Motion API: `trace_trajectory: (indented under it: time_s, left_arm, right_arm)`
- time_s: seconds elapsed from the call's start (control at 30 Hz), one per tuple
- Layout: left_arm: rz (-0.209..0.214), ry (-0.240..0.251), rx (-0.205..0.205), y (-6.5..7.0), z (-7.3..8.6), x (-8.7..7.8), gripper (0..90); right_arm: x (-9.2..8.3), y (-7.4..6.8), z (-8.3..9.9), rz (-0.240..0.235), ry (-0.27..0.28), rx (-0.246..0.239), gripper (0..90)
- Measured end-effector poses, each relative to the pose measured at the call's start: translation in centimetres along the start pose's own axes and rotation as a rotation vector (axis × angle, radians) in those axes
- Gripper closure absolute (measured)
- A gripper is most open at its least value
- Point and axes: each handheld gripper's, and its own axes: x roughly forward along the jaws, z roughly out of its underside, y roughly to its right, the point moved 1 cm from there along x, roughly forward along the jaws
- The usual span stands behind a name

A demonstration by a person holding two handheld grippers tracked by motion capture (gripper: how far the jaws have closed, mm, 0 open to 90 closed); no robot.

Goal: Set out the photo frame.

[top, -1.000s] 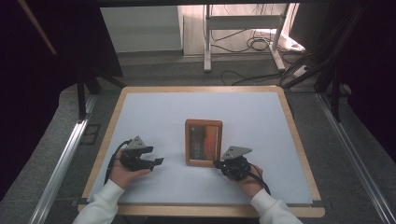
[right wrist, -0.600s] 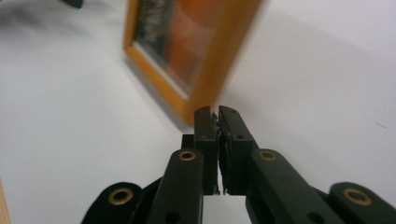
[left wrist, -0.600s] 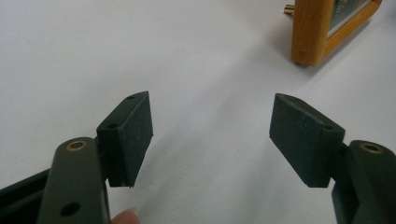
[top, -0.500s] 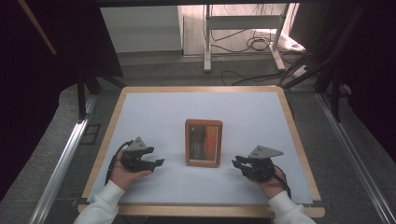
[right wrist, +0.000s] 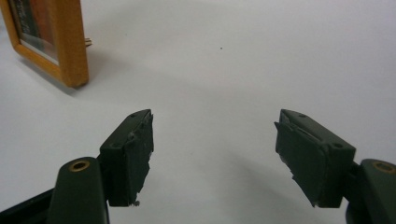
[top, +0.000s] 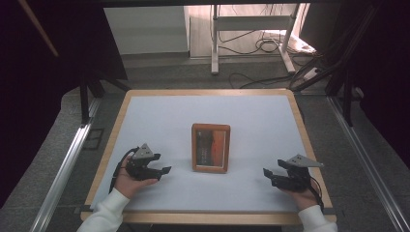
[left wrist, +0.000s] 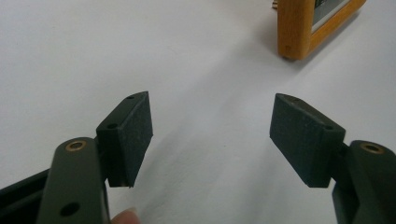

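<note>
Frame lies flat mid-bench, well apart from both grippers: left gripper gapes empty beside it, right gripper has jaws just opening, nothing between them.

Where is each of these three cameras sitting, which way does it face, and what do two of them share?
High view: above the person's side, looking forward and down on the table; both forearms, the left gripper and the right gripper show.
Left gripper view: rides on the left gripper, looking along its open fingers across the table.
Right gripper view: rides on the right gripper, fingers apart, nothing between them.
Shared: all three show the frame; each gripper view catches a corner of it.
</note>
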Motion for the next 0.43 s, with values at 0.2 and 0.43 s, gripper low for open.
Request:
trace_trajectory:
  time_s: [0.2,0.43]
  left_arm:
    - [0.001,-0.004,0.002,0.1,0.06,0.05,29.7]
    - [-0.005,0.001,0.001,0.0,0.08,0.05,29.7]
  right_arm:
    - [0.17,-0.6,-0.1,-0.005,-0.004,-0.037,26.9]
    - [0.13,-0.58,-0.22,0.027,0.008,-0.04,20.8]
